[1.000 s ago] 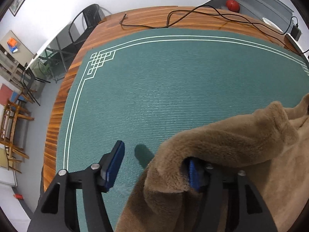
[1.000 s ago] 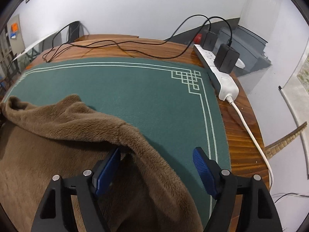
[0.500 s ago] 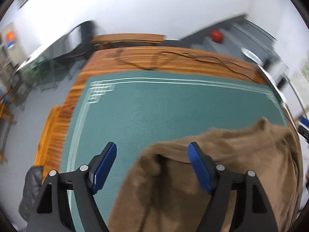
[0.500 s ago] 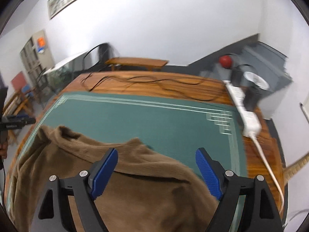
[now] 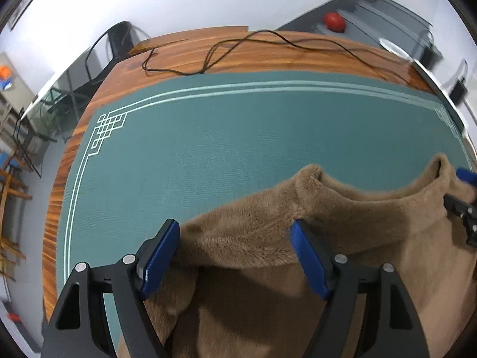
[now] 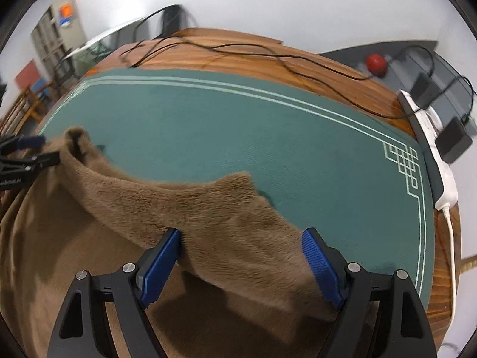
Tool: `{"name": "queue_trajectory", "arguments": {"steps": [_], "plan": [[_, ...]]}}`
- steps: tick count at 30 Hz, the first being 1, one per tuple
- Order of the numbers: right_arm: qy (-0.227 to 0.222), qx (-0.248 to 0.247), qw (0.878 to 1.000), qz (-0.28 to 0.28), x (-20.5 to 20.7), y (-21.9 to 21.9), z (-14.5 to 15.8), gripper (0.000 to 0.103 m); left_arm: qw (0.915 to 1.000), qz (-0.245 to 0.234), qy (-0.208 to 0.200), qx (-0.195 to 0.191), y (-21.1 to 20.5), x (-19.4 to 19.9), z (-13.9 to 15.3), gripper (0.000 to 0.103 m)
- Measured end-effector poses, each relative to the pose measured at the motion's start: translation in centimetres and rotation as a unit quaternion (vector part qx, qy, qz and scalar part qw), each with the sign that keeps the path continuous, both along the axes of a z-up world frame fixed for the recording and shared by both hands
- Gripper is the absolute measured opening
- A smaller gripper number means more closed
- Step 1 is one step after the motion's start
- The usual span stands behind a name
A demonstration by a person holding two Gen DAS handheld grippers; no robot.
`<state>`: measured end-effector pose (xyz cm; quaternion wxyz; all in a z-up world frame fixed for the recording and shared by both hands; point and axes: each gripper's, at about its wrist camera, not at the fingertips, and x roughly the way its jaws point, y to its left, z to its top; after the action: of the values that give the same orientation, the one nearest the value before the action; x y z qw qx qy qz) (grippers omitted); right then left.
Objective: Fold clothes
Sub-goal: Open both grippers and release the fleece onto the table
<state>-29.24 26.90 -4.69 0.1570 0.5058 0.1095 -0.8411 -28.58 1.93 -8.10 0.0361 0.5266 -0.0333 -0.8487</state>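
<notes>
A brown fleece garment lies on the green mat, bunched along its far edge with two raised corners. My left gripper is open over the garment's left part, with the fuzzy folded edge lying between its blue pads. Over the right part my right gripper is open too, fabric spanning the gap between its fingers. Each gripper shows in the other's view: the right one at the garment's far right corner, the left one at the far left corner.
The mat sits on a wooden table with black cables across its far side. A white power strip with black adapters runs along the right edge. A red ball lies beyond the table, and chairs stand off to the left.
Both grippers pulled back and up from the mat, then came forward again. The garment's edge, earlier draped over my left gripper's right finger, now lies between both pairs of open fingers.
</notes>
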Motion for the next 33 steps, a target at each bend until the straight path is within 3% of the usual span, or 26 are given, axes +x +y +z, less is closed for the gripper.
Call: {"name": "queue_trajectory", "arguments": {"steps": [6, 8, 12, 18, 25, 33], "plan": [[0.020, 0.024, 0.999, -0.037, -3.0, -0.9, -0.7, 0.085, 0.9996, 0.026, 0.001, -0.015, 0.5, -3.6, -1.0, 0.080], [0.022, 0.027, 0.998, -0.046, -4.0, -1.1, -1.2, 0.091, 0.9994, 0.030, -0.001, -0.018, 0.3, -4.8, -1.6, 0.081], [0.025, 0.015, 0.997, -0.067, -5.0, 0.0, -1.7, 0.102, 0.9987, 0.040, 0.007, -0.033, 0.0, -5.3, -2.0, 0.099], [0.016, -0.005, 0.998, -0.068, -5.0, 0.8, -1.7, 0.102, 0.9993, 0.034, 0.002, -0.017, -0.8, -4.9, -2.1, 0.101], [0.059, -0.018, 0.998, -0.016, 0.3, 0.8, 3.8, 0.102, 0.9995, 0.002, 0.007, -0.029, -0.3, -2.3, 0.8, 0.101], [0.036, -0.057, 0.998, -0.006, 9.9, 3.6, 6.7, 0.102, 0.9997, -0.014, 0.013, 0.015, -2.2, 5.8, 5.4, 0.101]]}}
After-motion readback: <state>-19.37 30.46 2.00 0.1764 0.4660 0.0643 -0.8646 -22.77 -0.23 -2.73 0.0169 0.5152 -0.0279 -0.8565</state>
